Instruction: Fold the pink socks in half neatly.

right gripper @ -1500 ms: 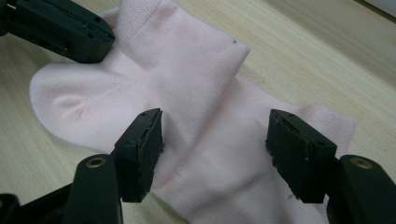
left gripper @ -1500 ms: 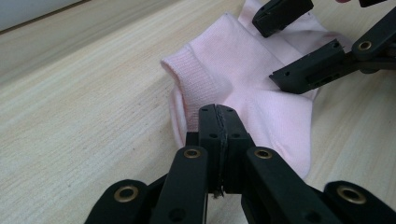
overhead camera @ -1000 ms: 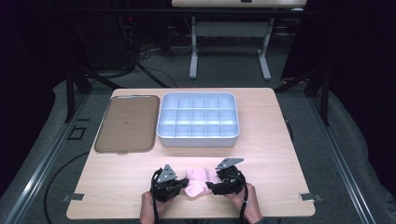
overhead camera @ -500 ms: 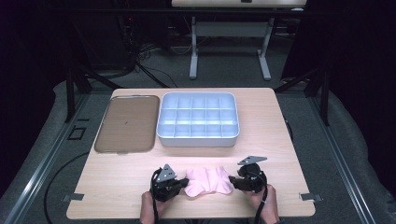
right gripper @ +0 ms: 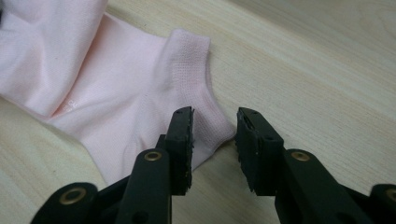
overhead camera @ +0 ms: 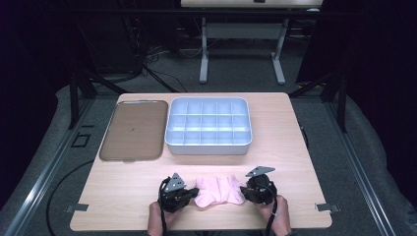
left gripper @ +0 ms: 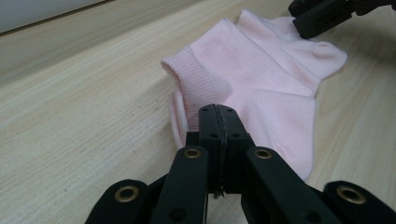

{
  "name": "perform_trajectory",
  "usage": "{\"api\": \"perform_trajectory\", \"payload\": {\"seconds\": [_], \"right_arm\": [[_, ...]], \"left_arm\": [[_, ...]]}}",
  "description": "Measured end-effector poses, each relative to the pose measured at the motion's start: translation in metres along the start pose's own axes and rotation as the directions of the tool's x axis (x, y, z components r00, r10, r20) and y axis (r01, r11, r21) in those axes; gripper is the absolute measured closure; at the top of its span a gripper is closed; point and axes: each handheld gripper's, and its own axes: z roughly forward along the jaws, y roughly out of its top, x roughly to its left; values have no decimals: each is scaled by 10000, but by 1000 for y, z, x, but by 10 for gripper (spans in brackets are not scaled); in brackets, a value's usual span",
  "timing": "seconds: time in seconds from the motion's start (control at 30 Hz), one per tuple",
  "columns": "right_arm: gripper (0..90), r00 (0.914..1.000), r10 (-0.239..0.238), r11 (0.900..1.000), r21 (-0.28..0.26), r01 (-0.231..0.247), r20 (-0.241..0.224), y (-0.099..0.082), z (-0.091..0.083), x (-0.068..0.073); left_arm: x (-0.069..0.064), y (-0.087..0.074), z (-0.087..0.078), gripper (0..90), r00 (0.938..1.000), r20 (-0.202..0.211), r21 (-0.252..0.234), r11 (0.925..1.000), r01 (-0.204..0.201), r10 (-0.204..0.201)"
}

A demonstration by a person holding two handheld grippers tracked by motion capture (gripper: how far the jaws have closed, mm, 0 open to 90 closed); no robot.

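Note:
A pink sock lies flat near the front edge of the wooden table, between my two grippers. My left gripper is at its left end. In the left gripper view its jaws are pressed together on the edge of the sock, just below the ribbed cuff. My right gripper is at the right end. Its jaws have just been closing and still stand apart. A corner of the sock's cuff lies in the gap, and the pads do not press on it.
A pale blue bin with several compartments stands at mid-table. A brown flat tray lies to its left. The right gripper's jaw tip shows at the top right of the left gripper view. Bare wood surrounds the sock.
My right gripper has moved right, from the middle of the sock to its right end, and the sock now lies spread wider. The left gripper has stayed put.

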Motion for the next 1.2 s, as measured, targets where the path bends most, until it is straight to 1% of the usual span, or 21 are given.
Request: {"api": "perform_trajectory", "payload": {"seconds": [0.07, 0.17, 0.27, 0.3, 0.33, 0.37, 0.53, 0.57, 0.73, 0.77, 0.83, 0.87, 0.9, 0.93, 0.97, 1.07, 1.13, 1.17, 1.2], "right_arm": [[685, 10000, -40, 10000, 8, 40, -13, 0, 0, 0], [724, 10000, 32, 9999, -117, -33, -86, -1, 0, 1], [768, 10000, 81, 9996, -267, -81, 11, -3, 1, 2], [768, 10000, 81, 9996, -267, -81, 11, -3, 1, 2], [808, 9995, 308, 9981, -532, -313, -116, -6, 1, 3], [814, 9994, 309, 9979, -564, -317, -161, -6, 1, 2], [826, 9989, 418, 9976, -546, -428, -199, -7, 1, 2], [827, 9984, 473, 9970, -592, -490, -299, -7, 1, 2], [827, 9978, 488, 9961, -712, -519, -443, -7, -3, 2], [827, 9979, 442, 9949, -887, -483, -466, -6, -6, 3], [828, 9984, 372, 9956, -843, -407, -430, -5, -8, 3], [827, 9979, 357, 9941, -1006, -410, -543, -3, -11, 4], [827, 9979, 324, 9933, -1090, -383, -554, -2, -13, 4], [827, 9979, 324, 9933, -1090, -383, -554, -2, -13, 4], [827, 9978, 196, 9931, -1139, -267, -629, 1, -18, 6], [828, 9972, 190, 9914, -1279, -282, -723, 3, -21, 9], [828, 9968, 51, 9913, -1303, -154, -794, 7, -26, 12], [828, 9968, 28, 9897, -1424, -142, -805, 10, -29, 15], [828, 9968, 28, 9897, -1424, -142, -805, 10, -29, 15]], "left_arm": [[0, 0, 0, 895, 10000, -7, 4, 10000, -5, 5], [0, 0, 0, 895, 10000, 1, 3, 10000, 22, -22], [0, 0, 0, 895, 10000, 1, 0, 10000, 13, -13], [0, 0, 0, 896, 10000, 1, 0, 10000, 13, -13], [0, 0, 0, 895, 10000, 1, 6, 10000, 8, -8], [0, 0, 0, 896, 10000, 6, 1, 10000, 29, -29], [1, 0, 0, 896, 10000, 16, 9, 10000, 51, -51], [1, 0, 0, 895, 10000, 10, 12, 10000, 47, -47], [1, 0, 0, 895, 10000, 19, -8, 10000, 51, -51], [1, 0, 0, 895, 10000, 22, -6, 10000, 52, -52], [1, 0, 0, 895, 10000, 19, 10, 10000, 54, -54], [1, 0, 0, 895, 10000, 25, 11, 10000, 47, -47], [1, 0, 0, 895, 10000, 19, 11, 10000, 51, -51], [1, 0, 0, 895, 10000, 19, 11, 10000, 51, -51], [1, 0, 0, 895, 10000, 24, 11, 10000, 48, -48], [1, 0, 0, 895, 10000, 31, 10, 10000, 50, -50], [1, 0, 0, 895, 10000, 29, 11, 10000, 46, -46], [1, 0, 0, 895, 10000, 27, 11, 10000, 44, -44], [1, 0, 0, 895, 10000, 28, 11, 10000, 43, -43]]}}
